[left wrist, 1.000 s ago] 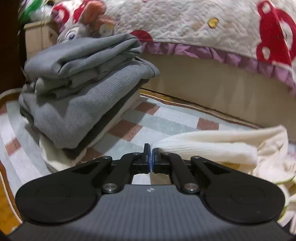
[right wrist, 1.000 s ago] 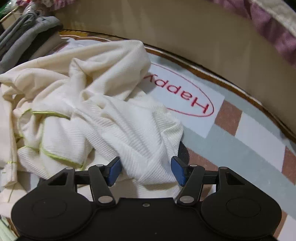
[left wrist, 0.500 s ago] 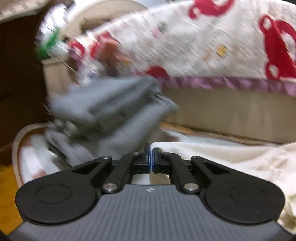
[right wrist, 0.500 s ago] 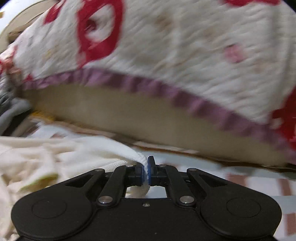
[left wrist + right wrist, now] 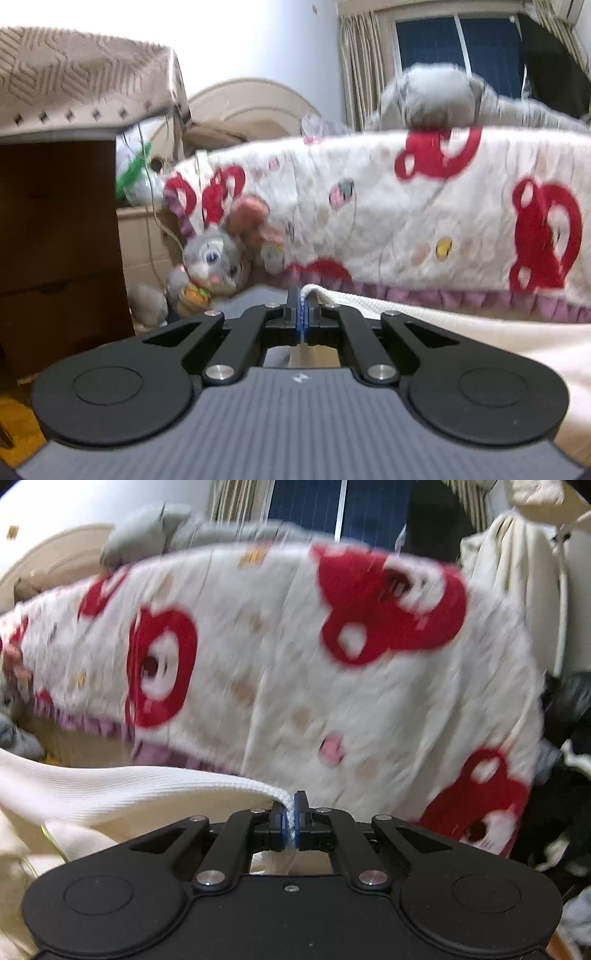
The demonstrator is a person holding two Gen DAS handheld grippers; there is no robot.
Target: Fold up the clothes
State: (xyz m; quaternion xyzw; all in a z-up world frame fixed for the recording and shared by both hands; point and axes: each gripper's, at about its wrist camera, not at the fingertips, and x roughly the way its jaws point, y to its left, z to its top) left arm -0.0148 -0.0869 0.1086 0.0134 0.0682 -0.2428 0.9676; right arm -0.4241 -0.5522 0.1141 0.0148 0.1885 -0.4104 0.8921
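Tools both clenched: our left tool [image 5: 302, 308] & right tool [image 5: 291, 821] each pinch an edge of the cream shirt [image 5: 110, 790], lifted w/ the bed quilt [image 5: 288, 664] behind.

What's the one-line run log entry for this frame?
phase: lift to spread | left gripper: shut on cream garment | right gripper: shut on cream garment | backdrop: bed quilt
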